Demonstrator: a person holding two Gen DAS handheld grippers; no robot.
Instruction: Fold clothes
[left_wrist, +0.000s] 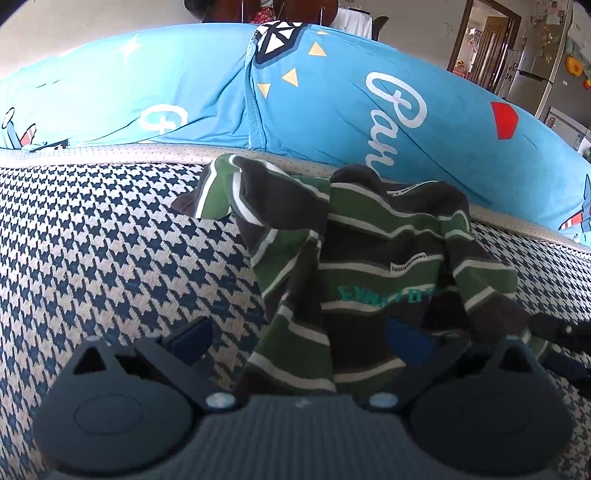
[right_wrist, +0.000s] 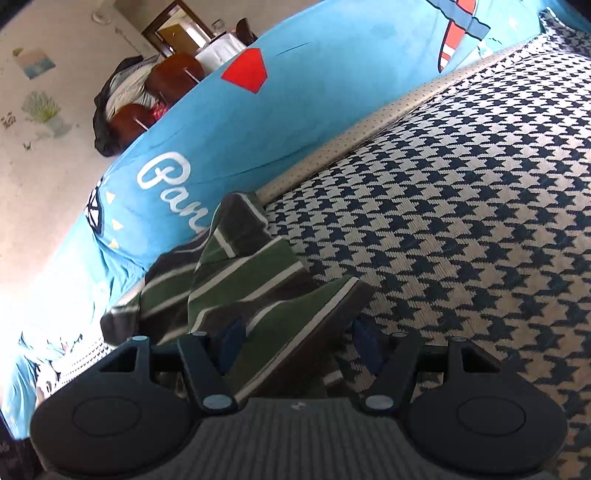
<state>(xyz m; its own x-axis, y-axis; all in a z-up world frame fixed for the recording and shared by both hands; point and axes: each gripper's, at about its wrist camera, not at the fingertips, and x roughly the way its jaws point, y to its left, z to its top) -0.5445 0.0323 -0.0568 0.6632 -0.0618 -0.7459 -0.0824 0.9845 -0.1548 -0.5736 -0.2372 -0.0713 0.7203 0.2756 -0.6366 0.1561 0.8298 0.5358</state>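
A green, black and white striped shirt (left_wrist: 369, 236) lies crumpled on the houndstooth cushion (left_wrist: 110, 258), its collar toward the blue pillows. My left gripper (left_wrist: 299, 339) is open, its fingers on either side of the shirt's near hem; the right pad is partly hidden under cloth. In the right wrist view the same shirt (right_wrist: 236, 280) lies ahead. My right gripper (right_wrist: 295, 343) is open with a corner of the shirt's hem between its fingers. The right gripper's tip (left_wrist: 561, 328) shows at the shirt's right edge in the left wrist view.
Two blue printed pillows (left_wrist: 332, 96) run along the cushion's far edge behind a beige piped border (left_wrist: 129, 155). The houndstooth cushion (right_wrist: 461, 221) stretches to the right of the shirt. A fridge (left_wrist: 535, 74) and a doorway stand in the background.
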